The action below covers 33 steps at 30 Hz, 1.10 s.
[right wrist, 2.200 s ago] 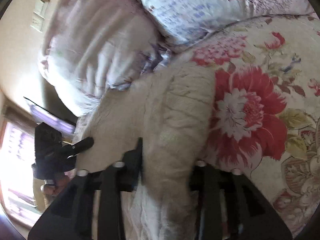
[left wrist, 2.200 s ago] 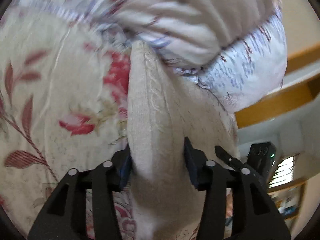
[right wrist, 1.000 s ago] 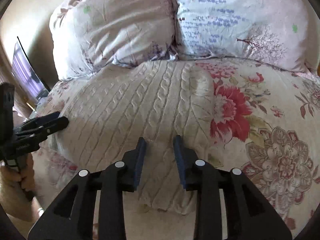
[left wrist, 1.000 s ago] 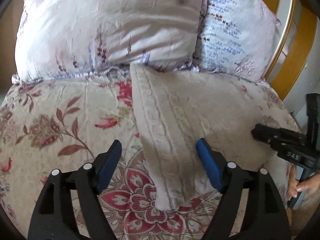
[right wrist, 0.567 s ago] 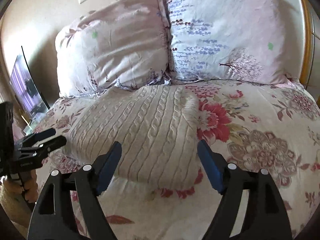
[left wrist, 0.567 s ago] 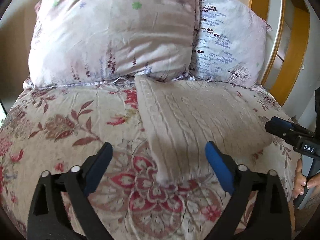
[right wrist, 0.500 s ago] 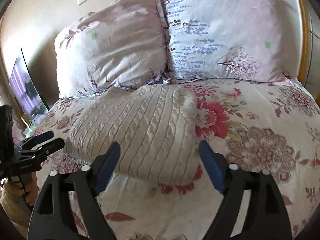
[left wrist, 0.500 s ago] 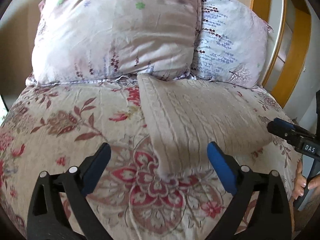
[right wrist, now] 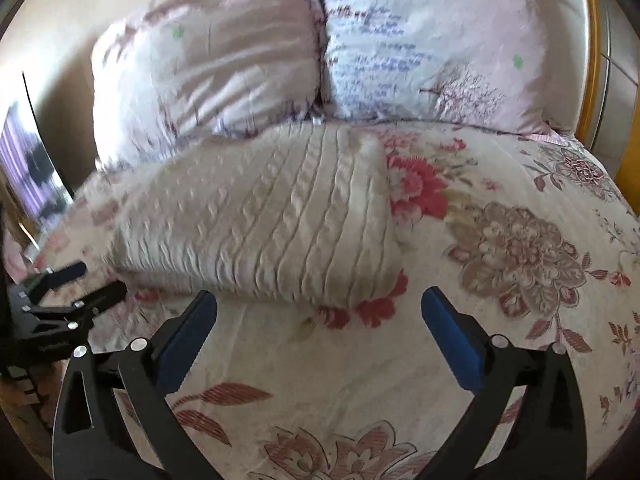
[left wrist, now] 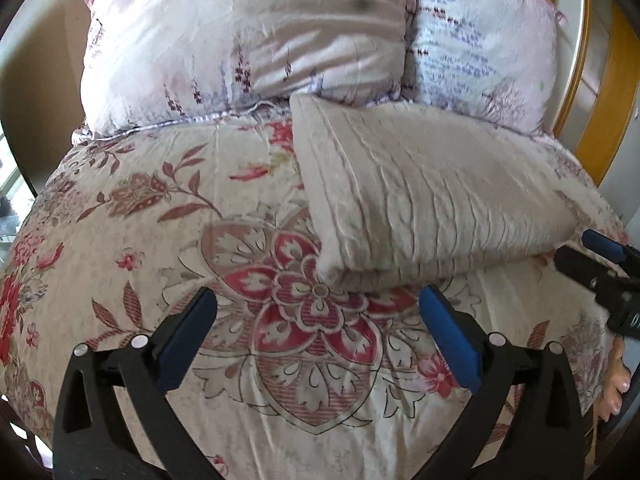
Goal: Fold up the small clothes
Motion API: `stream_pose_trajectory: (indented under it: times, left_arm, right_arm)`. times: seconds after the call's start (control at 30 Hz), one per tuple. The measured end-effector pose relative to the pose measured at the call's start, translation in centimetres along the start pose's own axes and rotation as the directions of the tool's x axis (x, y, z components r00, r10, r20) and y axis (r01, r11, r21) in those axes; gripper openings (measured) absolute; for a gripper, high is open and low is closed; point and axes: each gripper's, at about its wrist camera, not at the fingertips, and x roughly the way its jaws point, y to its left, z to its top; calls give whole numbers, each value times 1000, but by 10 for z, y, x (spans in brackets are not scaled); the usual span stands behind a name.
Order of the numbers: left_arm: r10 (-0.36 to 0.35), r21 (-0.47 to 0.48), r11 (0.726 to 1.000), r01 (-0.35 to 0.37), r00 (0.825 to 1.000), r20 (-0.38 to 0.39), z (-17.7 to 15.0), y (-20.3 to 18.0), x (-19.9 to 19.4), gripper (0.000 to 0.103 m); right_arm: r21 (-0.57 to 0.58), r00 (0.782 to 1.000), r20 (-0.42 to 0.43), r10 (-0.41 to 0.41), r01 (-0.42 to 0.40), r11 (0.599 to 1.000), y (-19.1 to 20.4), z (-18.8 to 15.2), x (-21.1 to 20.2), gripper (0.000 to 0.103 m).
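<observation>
A cream cable-knit sweater [left wrist: 420,200] lies folded on the floral bedspread [left wrist: 160,240], its far edge against the pillows. My left gripper [left wrist: 318,298] hovers just short of the sweater's near left corner; its jaws are opening wide, and only bedspread shows between them. In the right wrist view the same sweater [right wrist: 272,216] lies ahead of my right gripper [right wrist: 319,298], whose jaws are also opening with nothing between the blue pads. Each view catches the other gripper at its edge: the right gripper [left wrist: 592,256] and the left gripper [right wrist: 80,284].
Two patterned pillows [left wrist: 248,40] [right wrist: 432,40] lean against the wall behind the sweater. A yellow wooden bed frame [left wrist: 608,92] rises at the right. A dark screen [right wrist: 28,168] stands at the left of the bed. A person's fingers [left wrist: 616,384] show at the right edge.
Both grippers let go of the sweater, spread their jaws wide and drew back toward the near side of the bed. The sweater now lies flat and folded.
</observation>
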Motion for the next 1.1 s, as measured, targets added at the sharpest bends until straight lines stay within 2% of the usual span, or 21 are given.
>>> stream_pose_trajectory:
  times: [0.27,0.57,0.7,1.1]
  left_arm:
    - [56,43,998,-54,996,-65,-3,-11,16,101]
    - [30,26,999,-28,995,-93,-4,-9,22,101]
    - [28,26,999,-26,995,-92,-4,-9,22,101]
    - [20,29,999,-17,996,-93,-3,-9,23,101]
  right_arm:
    - [2,996,-80,-45,46,999,7,-7,18,102]
    - [8,987,-137,-81,83,997,5,-11,30,102]
    - [-12,984,-139,-107,107,994,9,-12,32,102]
    - [-2,986,-127,-111,112,994,9,-15,31,102]
